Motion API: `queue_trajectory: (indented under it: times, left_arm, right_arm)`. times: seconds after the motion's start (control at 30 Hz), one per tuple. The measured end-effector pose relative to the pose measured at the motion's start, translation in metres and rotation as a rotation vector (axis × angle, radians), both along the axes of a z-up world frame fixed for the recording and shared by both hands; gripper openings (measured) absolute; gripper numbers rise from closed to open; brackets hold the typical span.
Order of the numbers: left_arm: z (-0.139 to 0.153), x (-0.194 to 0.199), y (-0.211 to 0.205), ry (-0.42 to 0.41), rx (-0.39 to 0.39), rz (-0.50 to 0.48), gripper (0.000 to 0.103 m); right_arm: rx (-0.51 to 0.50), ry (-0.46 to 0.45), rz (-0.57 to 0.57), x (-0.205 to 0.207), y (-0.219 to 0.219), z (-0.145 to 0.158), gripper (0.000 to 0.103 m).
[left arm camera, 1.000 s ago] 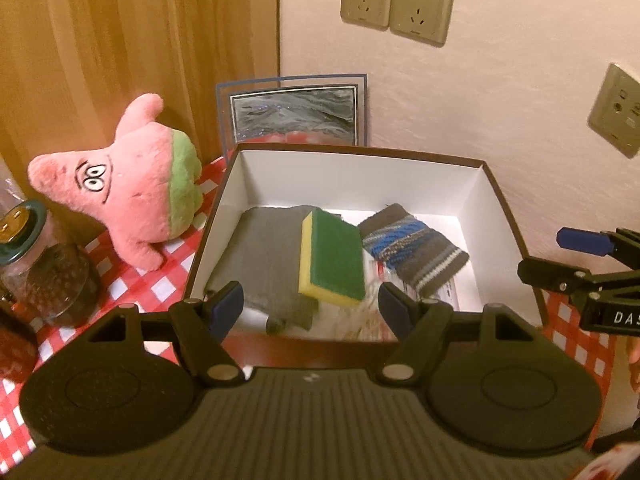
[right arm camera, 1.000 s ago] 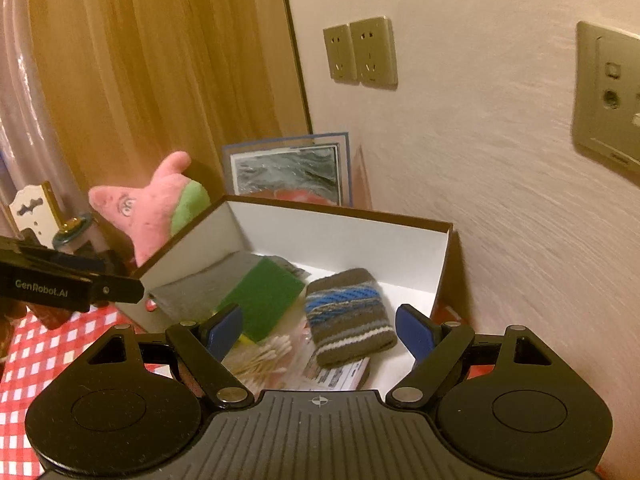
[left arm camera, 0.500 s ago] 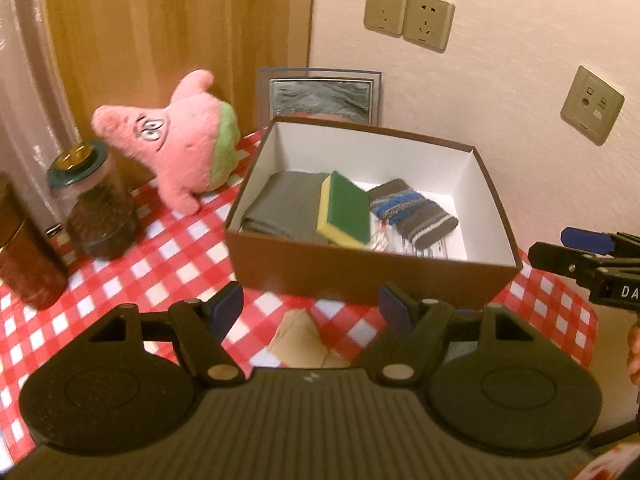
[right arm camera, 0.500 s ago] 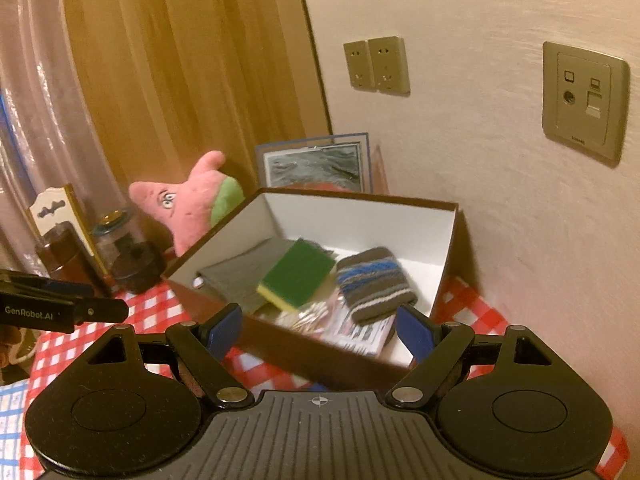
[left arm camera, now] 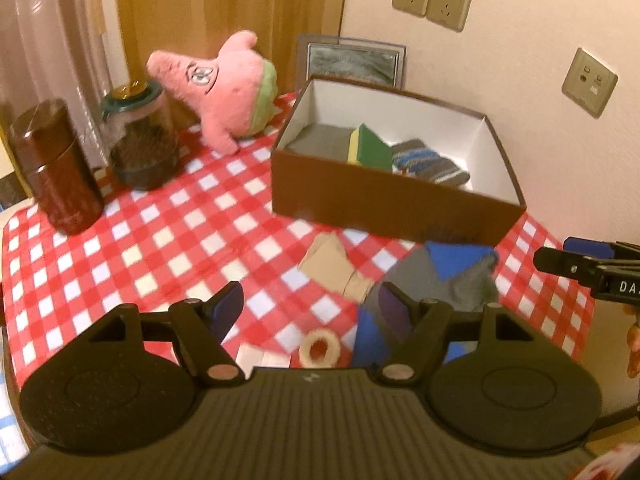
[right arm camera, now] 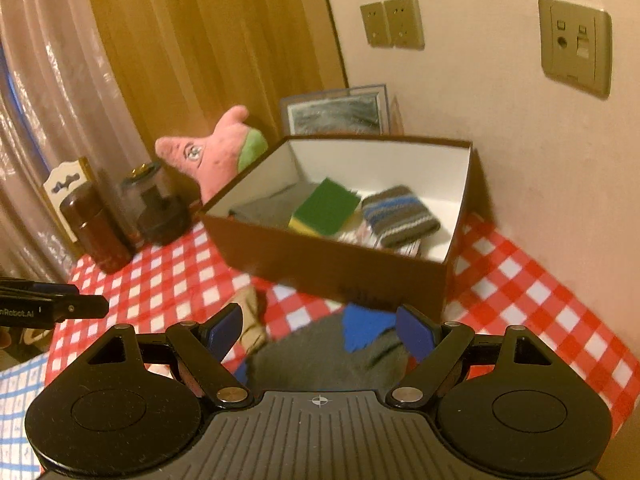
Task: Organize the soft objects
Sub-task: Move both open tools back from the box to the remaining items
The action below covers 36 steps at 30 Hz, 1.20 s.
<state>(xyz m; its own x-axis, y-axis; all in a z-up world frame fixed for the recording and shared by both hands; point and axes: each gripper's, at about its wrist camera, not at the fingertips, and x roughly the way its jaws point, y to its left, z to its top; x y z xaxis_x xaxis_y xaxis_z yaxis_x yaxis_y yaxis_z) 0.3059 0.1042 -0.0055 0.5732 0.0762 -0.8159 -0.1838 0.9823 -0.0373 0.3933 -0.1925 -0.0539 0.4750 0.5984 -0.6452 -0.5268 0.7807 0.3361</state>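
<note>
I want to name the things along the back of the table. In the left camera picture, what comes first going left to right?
Brown canister → glass jar → pink plush → brown box.

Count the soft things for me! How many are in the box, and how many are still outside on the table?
In the box: 3 (grey cloth, sponge, striped sock)
Outside: 3 (pink plush, tan sock, grey-blue sock)
Total: 6
</note>
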Motion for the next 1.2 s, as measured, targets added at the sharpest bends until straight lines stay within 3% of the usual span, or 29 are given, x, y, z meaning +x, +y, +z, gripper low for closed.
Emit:
queue_trajectory:
  times: [0.43,0.57,1.07,1.2]
  left_arm:
    - [-0.023,-0.048,0.007,0.060,-0.006,0.039,0.073]
    - [-0.032,-0.056,0.012,0.079,-0.012,0.062,0.073]
    - [-0.075,-0.045,0.025,0.150,0.012,0.120,0.073]
    - [-0.084,-0.042,0.028,0.171,0.013,0.137,0.072]
  right_arm:
    - [-0.046,0.057,0.090,-0.045,0.014,-0.024,0.083]
    - [-0.068,0.082,0.072,-0.047,0.011,-0.039,0.083]
    - [-0.134,0.074,-0.021,0.020,-0.008,-0.088,0.082]
    - [-0.144,0.080,-0.019,0.039,-0.006,-0.100,0.072]
